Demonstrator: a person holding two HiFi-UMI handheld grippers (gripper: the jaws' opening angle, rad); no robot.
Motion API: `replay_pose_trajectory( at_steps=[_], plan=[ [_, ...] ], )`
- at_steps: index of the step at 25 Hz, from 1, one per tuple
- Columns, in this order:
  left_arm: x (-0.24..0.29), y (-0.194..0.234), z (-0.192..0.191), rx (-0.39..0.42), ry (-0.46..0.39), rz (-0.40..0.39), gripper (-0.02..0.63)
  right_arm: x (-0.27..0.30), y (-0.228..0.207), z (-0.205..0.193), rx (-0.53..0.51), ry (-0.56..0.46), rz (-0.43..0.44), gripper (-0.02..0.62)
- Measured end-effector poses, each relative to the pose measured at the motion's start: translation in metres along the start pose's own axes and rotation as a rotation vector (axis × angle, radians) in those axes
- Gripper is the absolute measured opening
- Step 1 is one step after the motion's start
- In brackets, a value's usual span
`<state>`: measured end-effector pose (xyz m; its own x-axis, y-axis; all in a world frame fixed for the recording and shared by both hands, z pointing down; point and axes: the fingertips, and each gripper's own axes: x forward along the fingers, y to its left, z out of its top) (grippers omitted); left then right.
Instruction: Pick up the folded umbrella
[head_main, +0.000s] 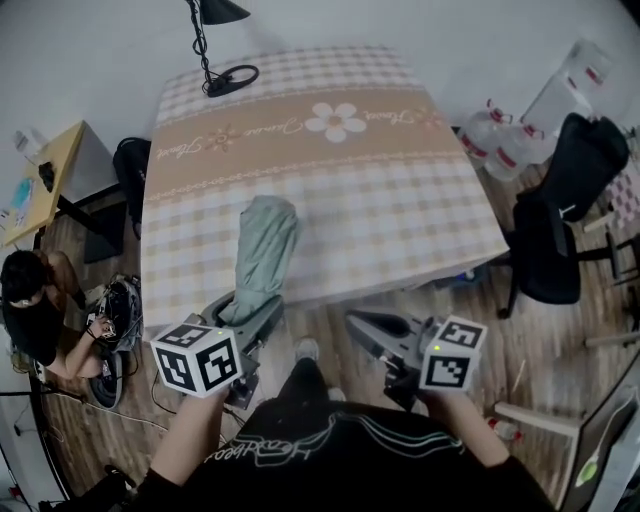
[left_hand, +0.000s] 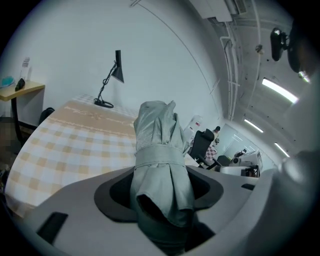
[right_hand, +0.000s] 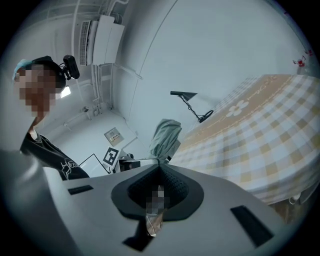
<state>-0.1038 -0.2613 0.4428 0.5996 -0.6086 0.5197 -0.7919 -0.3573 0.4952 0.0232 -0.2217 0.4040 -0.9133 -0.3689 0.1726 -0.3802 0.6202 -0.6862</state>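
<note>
The folded umbrella (head_main: 262, 255) is pale green, wrapped with a strap, and stands tilted up over the near edge of the checked table (head_main: 350, 190). My left gripper (head_main: 248, 308) is shut on its lower end. In the left gripper view the umbrella (left_hand: 157, 150) fills the gap between the jaws of that gripper (left_hand: 160, 186) and sticks up past them. My right gripper (head_main: 360, 322) is off the table's near edge, to the right of the umbrella, jaws together with nothing in them. In the right gripper view its tips (right_hand: 159, 162) meet, and the umbrella (right_hand: 165, 137) shows beyond them.
A black desk lamp (head_main: 228, 75) stands at the table's far left edge. A black office chair (head_main: 560, 230) and water bottles (head_main: 495, 140) are to the right. At left are a yellow desk (head_main: 40, 180) and a person (head_main: 30, 300) sitting on the wooden floor.
</note>
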Motion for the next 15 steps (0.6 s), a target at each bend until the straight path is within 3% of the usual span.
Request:
replay_pose_trajectory(
  at_steps=[15],
  plan=[
    [-0.069,-0.098,-0.01,0.034,-0.162,-0.098,0.256,-0.05,0.073,-0.014,-0.128,-0.031,0.085,0.011]
  ],
)
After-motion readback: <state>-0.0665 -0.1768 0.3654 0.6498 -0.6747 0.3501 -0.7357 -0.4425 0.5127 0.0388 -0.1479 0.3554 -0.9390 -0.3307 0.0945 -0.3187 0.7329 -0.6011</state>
